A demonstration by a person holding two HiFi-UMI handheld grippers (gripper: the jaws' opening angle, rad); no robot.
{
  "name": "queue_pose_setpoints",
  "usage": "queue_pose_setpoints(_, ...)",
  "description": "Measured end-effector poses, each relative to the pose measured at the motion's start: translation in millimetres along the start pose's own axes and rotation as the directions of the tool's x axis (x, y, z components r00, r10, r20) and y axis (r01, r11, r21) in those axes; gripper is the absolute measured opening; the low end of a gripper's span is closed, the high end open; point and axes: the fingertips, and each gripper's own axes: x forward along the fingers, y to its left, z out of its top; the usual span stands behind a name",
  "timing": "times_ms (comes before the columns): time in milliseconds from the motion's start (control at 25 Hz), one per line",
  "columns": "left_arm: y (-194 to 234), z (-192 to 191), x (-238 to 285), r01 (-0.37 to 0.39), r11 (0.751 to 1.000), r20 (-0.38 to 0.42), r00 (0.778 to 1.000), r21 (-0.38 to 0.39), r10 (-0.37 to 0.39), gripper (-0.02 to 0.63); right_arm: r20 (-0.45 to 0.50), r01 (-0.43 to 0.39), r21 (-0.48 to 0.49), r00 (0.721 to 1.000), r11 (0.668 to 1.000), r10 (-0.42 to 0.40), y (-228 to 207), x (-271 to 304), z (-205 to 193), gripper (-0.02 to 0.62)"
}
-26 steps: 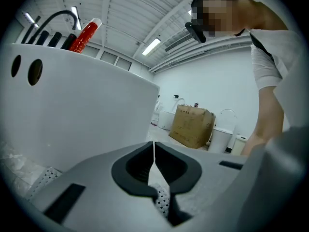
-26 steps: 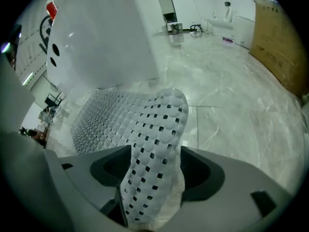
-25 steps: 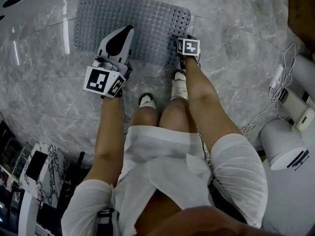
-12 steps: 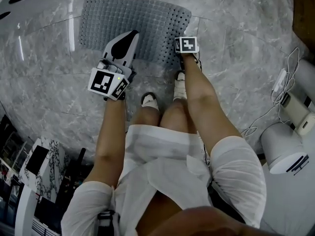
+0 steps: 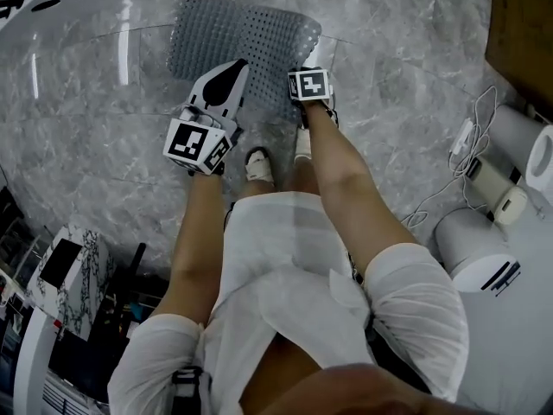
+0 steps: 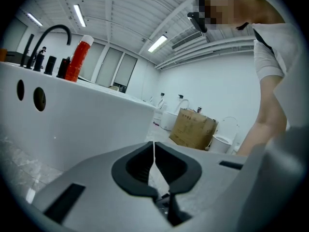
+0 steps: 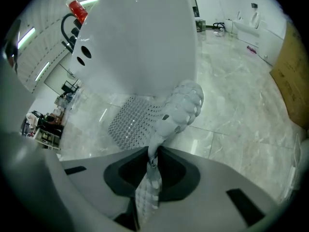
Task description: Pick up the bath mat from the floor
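The grey studded bath mat (image 5: 233, 37) lies on the marble floor beside the tub. Its near right corner (image 7: 183, 105) is pulled up and curls over, while the rest (image 7: 135, 117) stays flat. My right gripper (image 7: 153, 154) has that corner between its jaws, which are closing, and the pads press on the fold. In the head view only its marker cube (image 5: 309, 85) shows, at the mat's right edge. My left gripper (image 5: 234, 66) hovers over the mat's near edge. In its own view the left gripper (image 6: 154, 149) is shut, holds nothing and points up past the tub.
The white bathtub (image 6: 72, 120) runs along the mat's far side, with a red bottle (image 6: 77, 59) and a black faucet (image 6: 48, 33) on its rim. A cardboard box (image 5: 518, 24), white appliances (image 5: 475, 253) and cables lie to the right. The person's shoes (image 5: 257, 164) stand near the mat.
The right gripper's cube has shifted left and the mat's near right corner now stands up off the floor. The left gripper has barely moved over the mat.
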Motion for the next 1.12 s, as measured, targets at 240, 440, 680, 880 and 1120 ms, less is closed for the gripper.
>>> queue_pose_setpoints(240,-8.5,68.4,-26.9,-0.03,0.999,0.026,0.999,-0.02,0.03,0.017,-0.014,-0.01,-0.09,1.0,0.996,0.009,41.4,-64.4,33.6,0.071)
queue_pose_setpoints(440,-15.2,106.9,-43.4,-0.033,0.999,0.039,0.999,-0.029,0.034,0.017,-0.03,-0.011,-0.135,1.0,0.991,0.007,64.0,-101.5,47.5,0.069)
queue_pose_setpoints(680,-18.4,131.7,-63.4,-0.054,0.998,0.032,0.998,-0.044,0.056,0.017,-0.035,-0.005,-0.147,0.999,0.989,0.0,75.4,-139.7,52.3,0.069)
queue_pose_setpoints(880,-14.5,142.8,-76.6,-0.08,0.995,0.016,0.997,-0.054,0.08,0.017,-0.036,-0.006,-0.148,0.999,0.989,0.001,81.8,-168.2,55.2,0.067)
queue_pose_setpoints(1120,-12.4,162.1,-92.5,-0.106,0.992,0.021,0.994,-0.064,0.107,0.017,-0.037,-0.007,-0.155,0.999,0.988,0.001,94.8,-197.6,59.2,0.064)
